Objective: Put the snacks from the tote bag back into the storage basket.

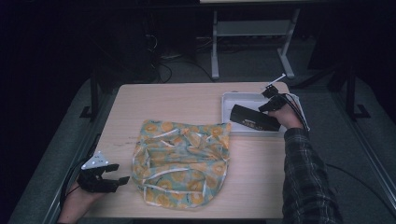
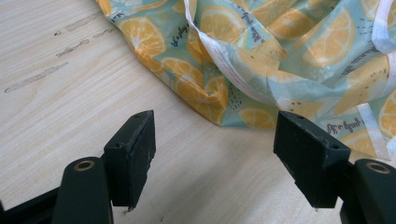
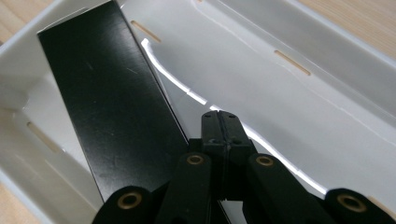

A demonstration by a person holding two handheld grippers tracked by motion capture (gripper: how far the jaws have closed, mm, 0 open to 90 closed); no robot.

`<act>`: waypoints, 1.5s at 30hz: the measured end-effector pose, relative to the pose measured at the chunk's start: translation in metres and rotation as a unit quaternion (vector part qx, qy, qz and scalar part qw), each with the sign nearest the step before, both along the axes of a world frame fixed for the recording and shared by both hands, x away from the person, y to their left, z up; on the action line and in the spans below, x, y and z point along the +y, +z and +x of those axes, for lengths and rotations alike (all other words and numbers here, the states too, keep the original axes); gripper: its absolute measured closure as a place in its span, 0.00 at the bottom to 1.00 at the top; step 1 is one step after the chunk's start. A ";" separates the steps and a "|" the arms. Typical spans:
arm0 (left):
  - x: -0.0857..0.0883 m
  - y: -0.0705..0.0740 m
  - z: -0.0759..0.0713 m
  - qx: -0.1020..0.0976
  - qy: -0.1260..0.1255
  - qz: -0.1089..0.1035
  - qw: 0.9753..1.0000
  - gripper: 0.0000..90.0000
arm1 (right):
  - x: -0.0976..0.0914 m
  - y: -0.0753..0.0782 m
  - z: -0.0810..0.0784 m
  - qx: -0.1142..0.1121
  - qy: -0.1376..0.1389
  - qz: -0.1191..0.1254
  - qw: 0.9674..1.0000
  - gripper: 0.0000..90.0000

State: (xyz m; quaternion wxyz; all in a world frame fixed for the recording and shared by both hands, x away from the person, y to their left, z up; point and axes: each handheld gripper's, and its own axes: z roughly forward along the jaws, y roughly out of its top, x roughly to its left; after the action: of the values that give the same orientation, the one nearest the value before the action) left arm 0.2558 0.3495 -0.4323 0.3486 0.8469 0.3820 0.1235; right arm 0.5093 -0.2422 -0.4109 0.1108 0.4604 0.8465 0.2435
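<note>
Left gripper (image 1: 113, 173) at the table's (image 1: 187, 95) near edge, about 8 o'clock, jaws spread wide with nothing between them. In the left gripper view the pads (image 2: 135, 149) sit low over bare wood, the cloth's hem just ahead of them.

Lemon-print cloth (image 1: 182, 161) lies rumpled mid-table, white-edged folds and a drawstring-like tape (image 2: 224, 65) across it; reads as a soft fabric bag. Judged light, limp, no stiffness; will sag and drag when lifted. Best hold: pinch the doubled hem or corner nearest the left gripper.

Farther off, at 2 o'clock, white tray (image 1: 229, 100) with a long black box (image 1: 254, 119) resting aslant in it. Right gripper (image 1: 272, 99) is over the tray, jaws pressed together with nothing between them; in the right gripper view its tips (image 3: 219, 126) lie just beside the box's edge. Box looks rigid, smooth, likely slippery; grip across its narrow width.
</note>
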 end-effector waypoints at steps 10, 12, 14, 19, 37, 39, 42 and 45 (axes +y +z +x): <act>-0.001 0.000 -0.001 -0.001 -0.004 0.000 1.000 0.32 | 0.005 -0.001 -0.008 0.010 0.017 0.000 1.000 1.00; -0.002 0.000 -0.001 -0.001 -0.003 0.000 1.000 0.32 | 0.004 -0.002 -0.009 0.011 0.018 0.005 1.000 1.00; -0.002 0.000 -0.001 0.000 -0.003 0.000 1.000 0.32 | 0.004 -0.002 -0.010 0.013 0.021 0.002 1.000 1.00; -0.003 0.000 -0.001 0.001 -0.006 0.001 1.000 0.32 | 0.004 0.000 -0.013 0.018 0.026 0.001 0.999 1.00; -0.002 -0.001 -0.001 0.003 -0.005 -0.002 1.000 0.32 | 0.004 0.008 -0.018 0.002 0.022 -0.001 1.000 0.90; 0.000 -0.001 0.000 0.003 -0.006 -0.002 1.000 0.32 | 0.004 0.014 -0.021 -0.005 0.019 0.007 1.000 0.84; 0.000 0.000 0.001 0.002 -0.006 -0.005 1.000 0.32 | 0.005 0.021 -0.026 -0.008 0.019 0.017 1.000 0.73; -0.001 -0.001 0.001 0.004 -0.009 -0.004 1.000 0.32 | 0.008 0.028 -0.033 -0.017 0.013 0.020 1.000 0.62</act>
State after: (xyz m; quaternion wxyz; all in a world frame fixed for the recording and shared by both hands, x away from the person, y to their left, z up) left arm 0.2571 0.3486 -0.4333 0.3516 0.8493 0.3763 0.1159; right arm 0.4761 -0.2344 -0.3833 0.1129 0.4474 0.8451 0.2700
